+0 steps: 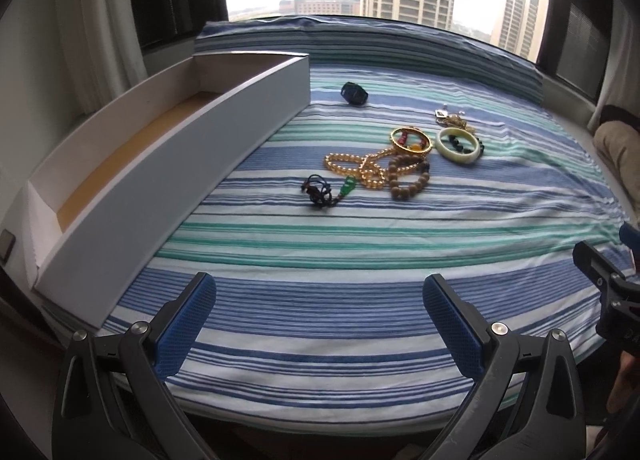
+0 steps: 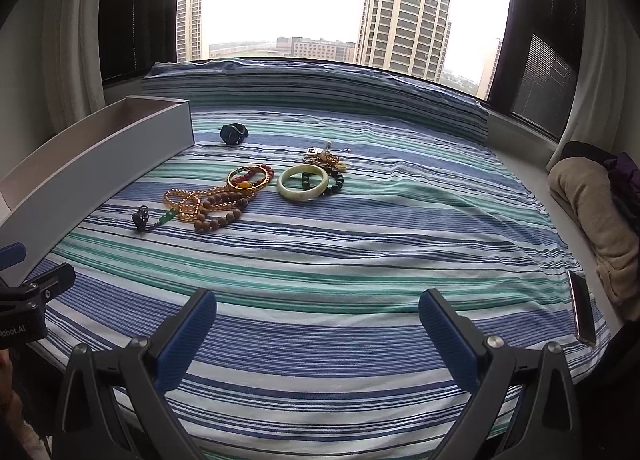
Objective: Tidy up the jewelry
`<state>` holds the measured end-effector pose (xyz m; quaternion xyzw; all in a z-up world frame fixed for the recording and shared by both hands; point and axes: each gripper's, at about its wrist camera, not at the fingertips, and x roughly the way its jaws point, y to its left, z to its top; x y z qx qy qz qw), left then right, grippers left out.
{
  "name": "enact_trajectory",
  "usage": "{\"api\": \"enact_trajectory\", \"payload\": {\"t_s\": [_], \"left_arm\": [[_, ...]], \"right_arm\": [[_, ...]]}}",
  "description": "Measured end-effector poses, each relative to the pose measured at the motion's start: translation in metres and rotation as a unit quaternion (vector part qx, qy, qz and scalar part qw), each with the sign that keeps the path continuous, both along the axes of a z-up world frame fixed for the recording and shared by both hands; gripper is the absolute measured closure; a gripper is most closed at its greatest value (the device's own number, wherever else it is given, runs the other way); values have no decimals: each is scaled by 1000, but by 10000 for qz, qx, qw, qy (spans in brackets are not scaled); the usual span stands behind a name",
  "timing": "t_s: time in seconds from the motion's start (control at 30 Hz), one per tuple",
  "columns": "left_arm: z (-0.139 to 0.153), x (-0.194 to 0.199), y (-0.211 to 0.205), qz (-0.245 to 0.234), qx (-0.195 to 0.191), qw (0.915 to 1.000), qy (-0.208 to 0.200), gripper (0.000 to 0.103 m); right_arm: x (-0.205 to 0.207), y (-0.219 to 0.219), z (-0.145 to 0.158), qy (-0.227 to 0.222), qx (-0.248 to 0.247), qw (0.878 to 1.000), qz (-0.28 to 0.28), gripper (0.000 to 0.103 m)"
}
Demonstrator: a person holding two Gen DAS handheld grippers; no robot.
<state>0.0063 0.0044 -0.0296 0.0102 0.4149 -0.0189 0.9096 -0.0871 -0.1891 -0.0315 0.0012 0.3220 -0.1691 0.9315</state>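
Your left gripper (image 1: pixel 319 294) and right gripper (image 2: pixel 318 310) both hover over the near edge of the striped sheet (image 2: pixel 360 260), jaws spread wide, nothing between the blue pads (image 1: pixel 188 324).

Mid-sheet lies the jewelry, well apart from both grippers. Nearest you: one dark cord piece (image 1: pixel 318 190) with a green pendant (image 1: pixel 349 186). Just behind it, one amber bead string (image 1: pixel 352 168) tangled with one brown wooden bead bracelet (image 1: pixel 412 180); they overlap, so strand ends are hard to trace. Next, one gold bangle (image 1: pixel 412 140) with red beads inside it, and beside it one pale jade bangle (image 2: pixel 303 183) lying on a dark green bead bracelet (image 2: pixel 338 180), partly covered. Behind those, a small gold heap (image 2: pixel 326 158); piece count unclear. Farthest, one dark watch (image 2: pixel 233 133).

One long white box (image 1: pixel 168 164) runs along the left, open; its near end is cut off in the right view.
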Motion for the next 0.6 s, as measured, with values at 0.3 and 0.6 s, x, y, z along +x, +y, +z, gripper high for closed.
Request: {"api": "enact_trajectory", "payload": {"t_s": [0.3,0.6], "left_arm": [[-4,11,13,143,-95,9998,80,0],[-36,75,25,-244,-654,9952,687,0]], "right_arm": [[1,1,-2,26,21,10000,39,0],[3,3,-6,92,41,9999,104,0]]}}
